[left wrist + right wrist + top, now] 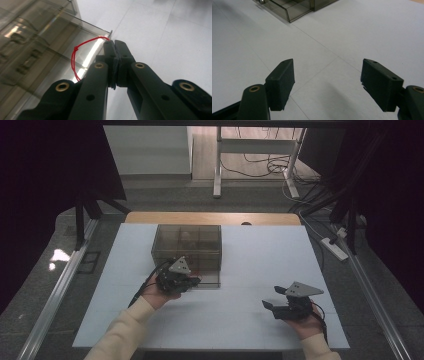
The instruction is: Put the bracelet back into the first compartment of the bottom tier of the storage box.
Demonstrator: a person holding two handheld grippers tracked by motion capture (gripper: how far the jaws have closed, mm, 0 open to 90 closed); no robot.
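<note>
Left gripper [114, 43] clamped on red string [75, 53] at drawer box [187, 245] — right gripper [327, 82] apart.

A white worktop [260, 260] with a wooden far edge stands on grey floor [50, 285]. Beyond it, a white desk frame [235, 147] and tangled cables [260, 165]. Dark curtains [45, 170] flank both sides.

The drawer box [187, 245] looks like smoky, glossy clear plastic. The red loop [76, 53] is thin, knotted string. The left gripper [114, 45] is matt black plastic with brass-coloured rivets. The table [260, 260] is smooth, matt white.
</note>
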